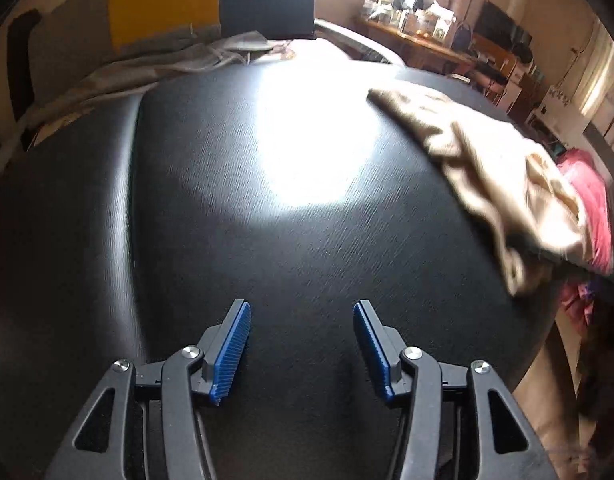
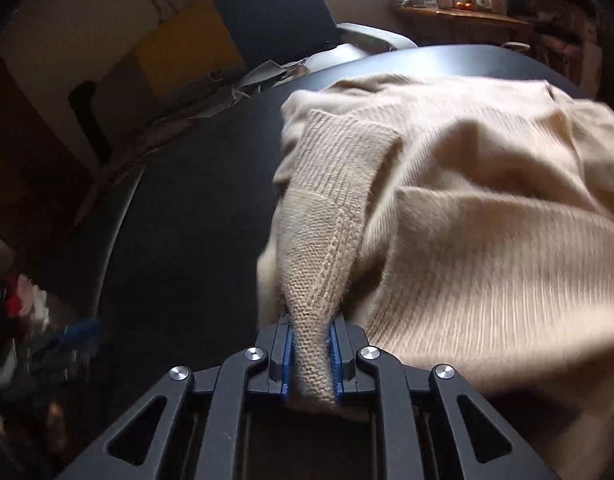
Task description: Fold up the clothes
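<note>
A: Sweater sits at the far right of the black table in the left wrist view, blurred, one end draping near the right edge. My left gripper hangs over bare tabletop, blue pads apart, nothing between them.

B: Anything beside the sweater?

A: Pink cloth just past it at the table's right edge. Lots of open table between my left gripper and the knit.

B: Right wrist view?

A: My right gripper is clamped on a ribbed strip of the sweater, cuff or hem, can't tell which. The body is bunched on the table ahead and to the right.

B: Risks?

A: I'd say the pinch is on a narrow strip only, so a hard pull could stretch the knit or slip it from the pads. Dragging right could take the body over the edge, maybe with the pink cloth.

B: Room?

A: Clear dark surface to the left in both views. Chair and loose cloths crowd the far edge, so I'd spread toward the middle.
</note>
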`<state>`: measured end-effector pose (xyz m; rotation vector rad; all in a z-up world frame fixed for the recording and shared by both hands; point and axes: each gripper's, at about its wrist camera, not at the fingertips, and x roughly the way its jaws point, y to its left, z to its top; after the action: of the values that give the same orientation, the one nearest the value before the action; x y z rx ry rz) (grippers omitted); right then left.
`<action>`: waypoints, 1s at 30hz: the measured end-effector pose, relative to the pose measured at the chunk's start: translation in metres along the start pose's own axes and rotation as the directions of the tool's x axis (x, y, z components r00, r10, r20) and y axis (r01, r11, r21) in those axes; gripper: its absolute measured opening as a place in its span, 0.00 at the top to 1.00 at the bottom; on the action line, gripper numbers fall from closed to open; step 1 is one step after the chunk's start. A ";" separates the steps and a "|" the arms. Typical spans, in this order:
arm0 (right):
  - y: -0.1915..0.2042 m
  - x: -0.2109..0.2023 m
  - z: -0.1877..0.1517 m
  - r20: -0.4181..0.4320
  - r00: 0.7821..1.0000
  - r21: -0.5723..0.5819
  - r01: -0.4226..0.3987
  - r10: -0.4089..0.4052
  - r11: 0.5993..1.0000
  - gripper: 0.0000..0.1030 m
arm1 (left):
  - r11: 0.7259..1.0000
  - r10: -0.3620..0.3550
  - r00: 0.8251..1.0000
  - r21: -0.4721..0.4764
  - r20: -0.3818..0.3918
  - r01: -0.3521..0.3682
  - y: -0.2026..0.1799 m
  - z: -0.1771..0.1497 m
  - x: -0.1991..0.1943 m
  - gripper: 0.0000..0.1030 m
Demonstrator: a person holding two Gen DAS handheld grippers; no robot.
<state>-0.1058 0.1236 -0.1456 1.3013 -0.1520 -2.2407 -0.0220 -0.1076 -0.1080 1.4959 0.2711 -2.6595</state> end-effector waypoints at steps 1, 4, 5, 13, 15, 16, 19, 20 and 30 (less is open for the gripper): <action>0.001 -0.006 -0.010 -0.001 1.000 0.000 -0.023 0.023 1.000 0.81 | 1.000 0.007 1.000 0.007 0.015 -0.007 -0.007 0.007 -0.003 0.48; 0.000 -0.020 -0.031 -0.017 0.998 -0.003 -0.053 0.053 0.999 0.80 | 0.998 -0.010 0.999 0.057 0.046 0.007 -0.032 0.034 -0.004 0.48; -0.003 -0.024 -0.034 -0.030 0.997 0.001 -0.068 0.068 0.998 0.80 | 0.997 -0.021 0.998 0.075 0.053 0.017 -0.044 0.044 -0.002 0.47; -0.048 -0.074 -0.034 0.055 0.988 0.125 -0.153 0.147 0.980 0.39 | 0.972 -0.096 0.993 0.221 0.063 0.080 -0.131 0.122 0.033 0.47; -0.066 -0.087 -0.028 0.107 0.988 0.164 -0.130 0.113 0.978 0.35 | 0.970 -0.080 0.994 0.236 0.071 0.062 -0.146 0.128 0.042 0.47; -0.075 -0.090 -0.025 0.124 0.988 0.183 -0.114 0.092 0.977 0.31 | 0.969 -0.071 0.995 0.242 0.075 0.051 -0.153 0.130 0.047 0.47; -0.097 -0.089 -0.019 0.146 0.989 0.230 -0.063 0.030 0.971 0.29 | 0.965 -0.100 0.994 0.247 0.047 0.085 -0.162 0.151 0.062 0.47; -0.103 -0.084 -0.017 0.139 0.990 0.244 -0.063 0.029 0.968 0.29 | 0.963 -0.093 0.995 0.258 0.043 0.079 -0.163 0.160 0.068 0.47; -0.113 -0.046 -0.024 0.137 0.985 0.262 -0.137 0.104 0.955 0.14 | 0.844 -0.166 0.978 0.494 -0.127 0.208 -0.181 0.215 0.129 0.47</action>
<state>-0.1124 0.2469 -0.1624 1.2516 -0.5865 -2.2510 -0.2976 0.0315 -0.0885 1.7934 -0.3306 -2.9874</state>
